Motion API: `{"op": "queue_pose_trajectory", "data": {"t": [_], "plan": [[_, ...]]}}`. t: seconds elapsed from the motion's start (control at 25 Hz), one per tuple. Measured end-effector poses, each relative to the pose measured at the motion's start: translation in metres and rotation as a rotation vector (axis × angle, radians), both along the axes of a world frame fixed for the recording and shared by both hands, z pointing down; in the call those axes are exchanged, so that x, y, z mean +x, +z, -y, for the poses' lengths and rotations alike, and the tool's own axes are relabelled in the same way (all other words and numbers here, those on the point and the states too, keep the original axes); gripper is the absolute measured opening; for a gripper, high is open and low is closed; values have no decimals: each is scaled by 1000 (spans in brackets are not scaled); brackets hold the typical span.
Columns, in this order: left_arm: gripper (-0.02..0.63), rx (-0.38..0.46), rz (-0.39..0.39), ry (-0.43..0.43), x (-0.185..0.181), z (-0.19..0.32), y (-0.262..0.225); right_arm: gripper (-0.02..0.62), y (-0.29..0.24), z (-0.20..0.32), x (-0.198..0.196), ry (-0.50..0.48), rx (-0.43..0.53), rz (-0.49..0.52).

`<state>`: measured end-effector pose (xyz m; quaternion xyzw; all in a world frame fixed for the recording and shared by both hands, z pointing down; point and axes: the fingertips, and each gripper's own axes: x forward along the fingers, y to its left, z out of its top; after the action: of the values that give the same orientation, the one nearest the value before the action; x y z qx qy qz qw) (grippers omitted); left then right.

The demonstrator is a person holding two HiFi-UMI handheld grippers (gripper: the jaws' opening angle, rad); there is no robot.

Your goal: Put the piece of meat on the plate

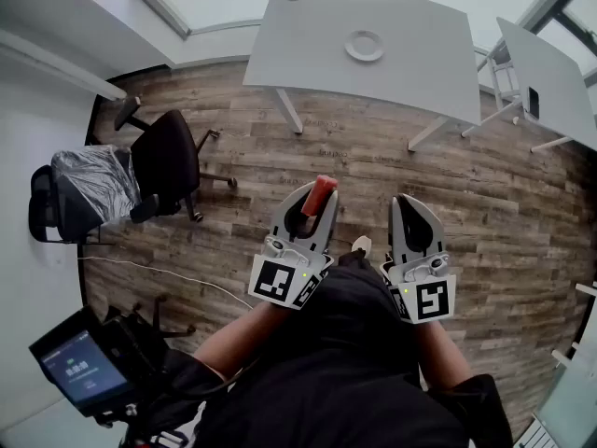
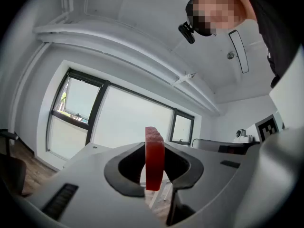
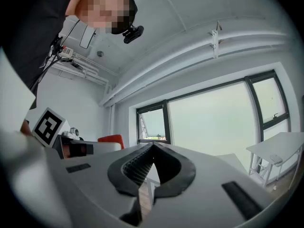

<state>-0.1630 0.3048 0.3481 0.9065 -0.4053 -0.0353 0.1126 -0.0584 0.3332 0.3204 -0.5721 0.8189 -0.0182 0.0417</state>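
Note:
My left gripper point(image 1: 315, 201) is shut on a red piece of meat point(image 1: 319, 194), which stands on edge between the jaws and sticks out past their tips; in the left gripper view the meat point(image 2: 154, 158) is a thin upright slab pinched at its middle. My right gripper point(image 1: 410, 203) is beside it, jaws shut with nothing between them point(image 3: 152, 148). A white plate point(image 1: 364, 45) lies on the grey table point(image 1: 308, 45) far ahead, across the wooden floor. Both grippers are held level in front of the person's body.
A black office chair point(image 1: 168, 161) and a second chair wrapped in plastic point(image 1: 89, 185) stand at the left. Another grey table point(image 1: 550, 77) is at the right. A device with a screen point(image 1: 79, 362) sits at the lower left. A cable runs across the floor.

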Motion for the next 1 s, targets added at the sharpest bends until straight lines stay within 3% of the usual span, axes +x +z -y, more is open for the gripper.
{"op": "queue_pose_trajectory", "data": {"t": [1.0], "plan": [[91, 4, -34, -6, 14, 1, -4, 6, 13, 1, 19, 14, -43, -28]]}}
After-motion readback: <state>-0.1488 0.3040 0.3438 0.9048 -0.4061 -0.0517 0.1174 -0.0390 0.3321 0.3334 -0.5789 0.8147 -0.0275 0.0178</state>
